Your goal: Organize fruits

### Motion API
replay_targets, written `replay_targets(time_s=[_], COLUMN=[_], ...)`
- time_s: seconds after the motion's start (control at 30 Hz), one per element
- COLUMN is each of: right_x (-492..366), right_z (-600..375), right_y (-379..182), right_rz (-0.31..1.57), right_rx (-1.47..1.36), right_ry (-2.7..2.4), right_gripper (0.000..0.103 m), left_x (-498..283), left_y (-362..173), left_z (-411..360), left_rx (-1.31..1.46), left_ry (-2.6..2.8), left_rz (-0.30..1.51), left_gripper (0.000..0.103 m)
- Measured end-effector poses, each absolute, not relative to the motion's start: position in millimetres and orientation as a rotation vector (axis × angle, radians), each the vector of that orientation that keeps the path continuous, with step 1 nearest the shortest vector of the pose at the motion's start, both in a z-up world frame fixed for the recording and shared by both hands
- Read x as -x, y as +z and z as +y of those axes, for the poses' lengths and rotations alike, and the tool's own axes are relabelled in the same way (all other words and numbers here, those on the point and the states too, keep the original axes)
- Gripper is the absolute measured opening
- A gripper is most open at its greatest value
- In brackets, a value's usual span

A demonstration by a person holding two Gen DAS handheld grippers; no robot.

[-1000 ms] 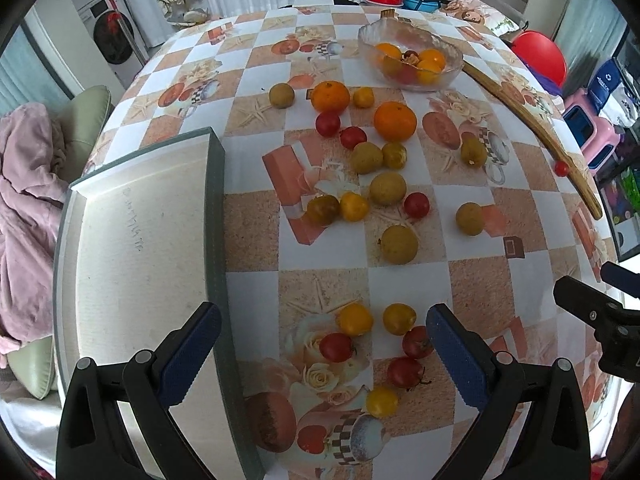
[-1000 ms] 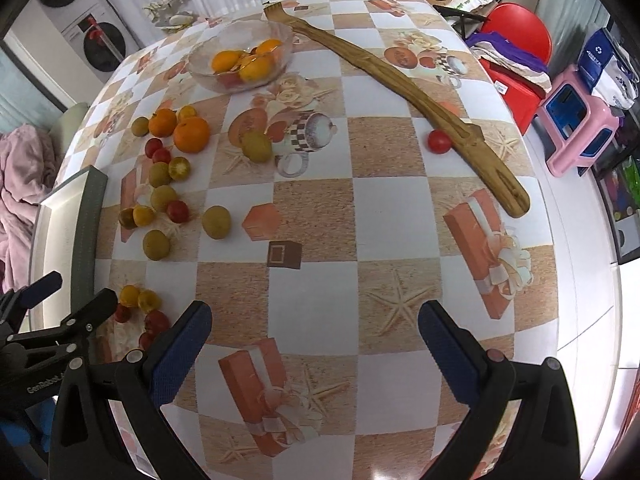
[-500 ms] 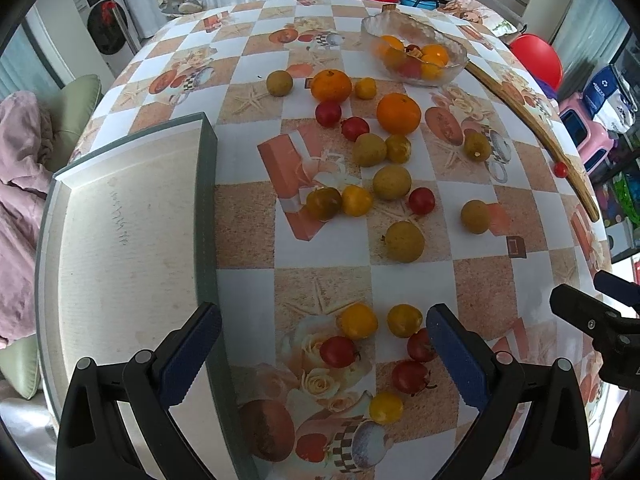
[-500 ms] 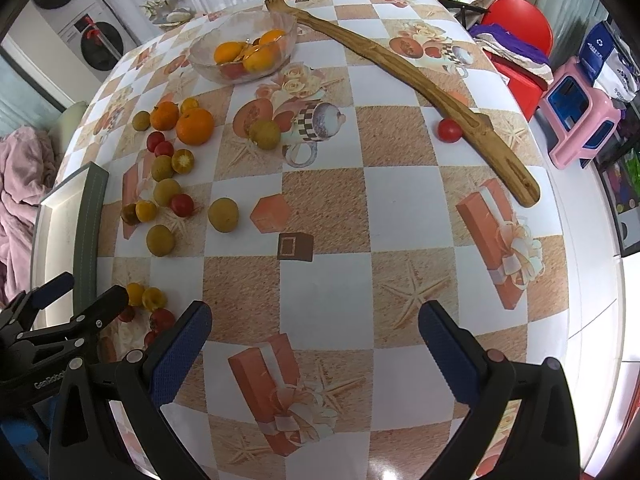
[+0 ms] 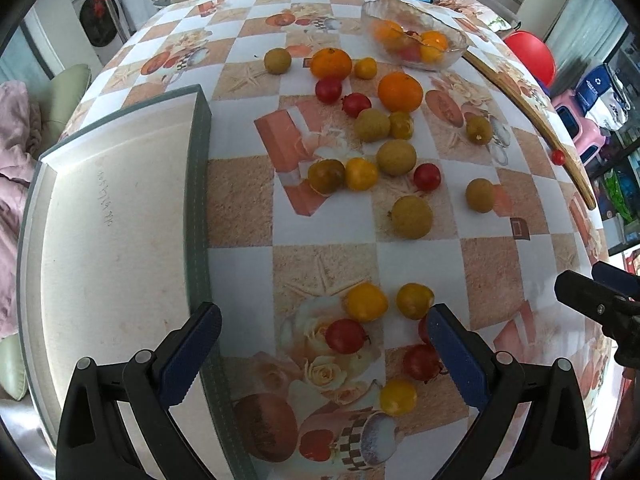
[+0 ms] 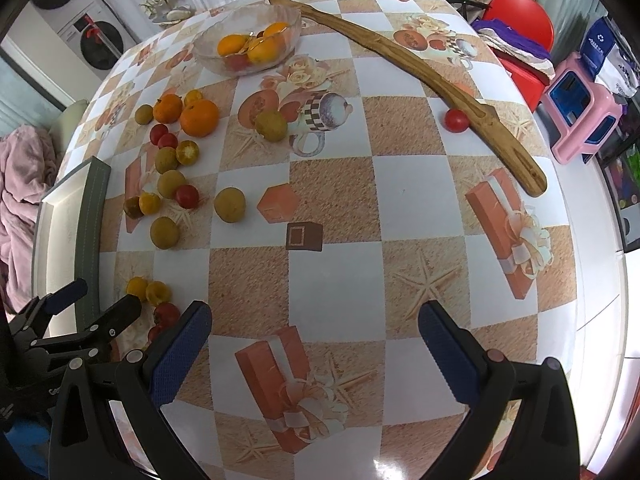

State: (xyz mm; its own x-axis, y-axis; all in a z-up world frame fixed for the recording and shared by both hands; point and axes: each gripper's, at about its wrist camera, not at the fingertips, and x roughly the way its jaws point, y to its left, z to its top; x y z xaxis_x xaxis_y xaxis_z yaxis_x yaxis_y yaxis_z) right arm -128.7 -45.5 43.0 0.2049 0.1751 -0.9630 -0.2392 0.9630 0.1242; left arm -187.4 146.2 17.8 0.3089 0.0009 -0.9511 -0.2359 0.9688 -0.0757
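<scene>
Several small fruits lie loose on the patterned tablecloth: two oranges [image 5: 399,91], red, yellow and olive cherry tomatoes. A near cluster [image 5: 366,302] sits just ahead of my left gripper [image 5: 320,344], which is open with nothing between its fingers. A glass bowl [image 5: 416,40] holding oranges and tomatoes stands at the far side. My right gripper [image 6: 316,344] is open over bare tablecloth; the fruits [image 6: 199,117] lie to its left, the bowl [image 6: 248,38] far ahead. A lone red tomato [image 6: 456,120] rests against a wooden stick [image 6: 420,68].
A shallow white tray [image 5: 108,220] with a grey rim sits on the table's left side, beside my left gripper. The long wooden stick [image 5: 532,116] runs along the right edge. A red chair [image 6: 520,24] and pink stool [image 6: 580,120] stand beyond the table.
Both grippers have advanced slightly over the table, so the fruits and tray appear a little nearer. Both stay open and no fruit has moved.
</scene>
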Motion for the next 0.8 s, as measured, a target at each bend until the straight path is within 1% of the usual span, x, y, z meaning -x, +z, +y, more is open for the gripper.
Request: replay_targets(time_s=[0.53, 0.8], right_x=[133, 135], right_z=[-34, -31], right_y=[44, 45], right_rz=[1.332, 1.332], right_rx=[0.065, 0.066], right_ry=[0.302, 0.304], right_gripper=[0.103, 0.103], left_x=[194, 200], left_y=[17, 17], left_z=[146, 158], left_rx=[0.182, 0.171], left_ry=[0.149, 0.157], left_rz=[1.255, 1.259], left_gripper=[0.103, 0.103])
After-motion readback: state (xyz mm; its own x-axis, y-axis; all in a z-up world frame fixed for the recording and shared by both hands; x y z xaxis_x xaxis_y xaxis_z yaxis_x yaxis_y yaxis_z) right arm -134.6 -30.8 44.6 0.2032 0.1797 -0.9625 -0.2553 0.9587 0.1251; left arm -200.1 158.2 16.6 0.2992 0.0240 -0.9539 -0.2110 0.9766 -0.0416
